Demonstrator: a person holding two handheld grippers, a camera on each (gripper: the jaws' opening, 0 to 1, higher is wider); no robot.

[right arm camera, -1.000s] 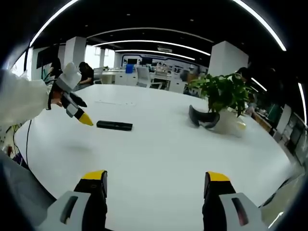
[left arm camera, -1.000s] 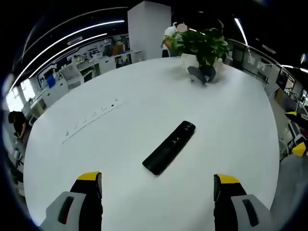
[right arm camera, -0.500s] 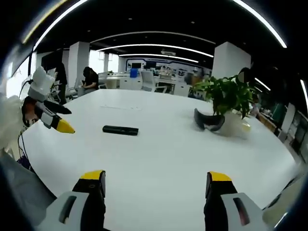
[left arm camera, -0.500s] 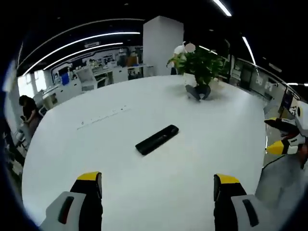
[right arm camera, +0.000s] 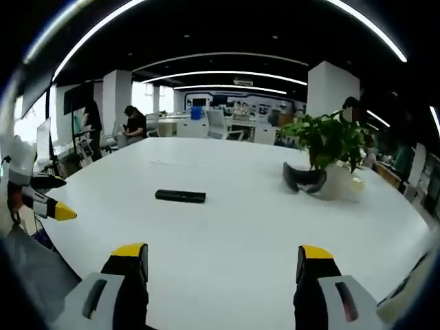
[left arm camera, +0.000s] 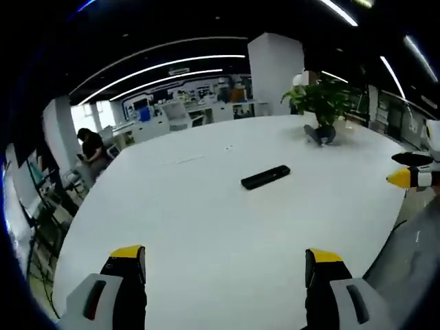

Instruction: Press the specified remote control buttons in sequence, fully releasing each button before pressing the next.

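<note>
Hovering over the white counter (left arm camera: 206, 206), both left tongs (left arm camera: 223, 265) and right tongs (right arm camera: 223, 261) gaping wide, gripping nothing. Lying flat mid-counter, well beyond both: black remote control (left arm camera: 265, 177), apart from the potted plant (right arm camera: 328, 148).

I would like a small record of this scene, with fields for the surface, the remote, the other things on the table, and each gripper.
surface: round white table
remote: black remote control, lying flat near the table's middle, nothing touching it
plant: potted plant in a white pot, at the far side of the table
dark item: curved black object, at the foot of the pot
left gripper: left gripper, jaws open, holding nothing, apart from the remote
right gripper: right gripper, jaws open, holding nothing
</note>
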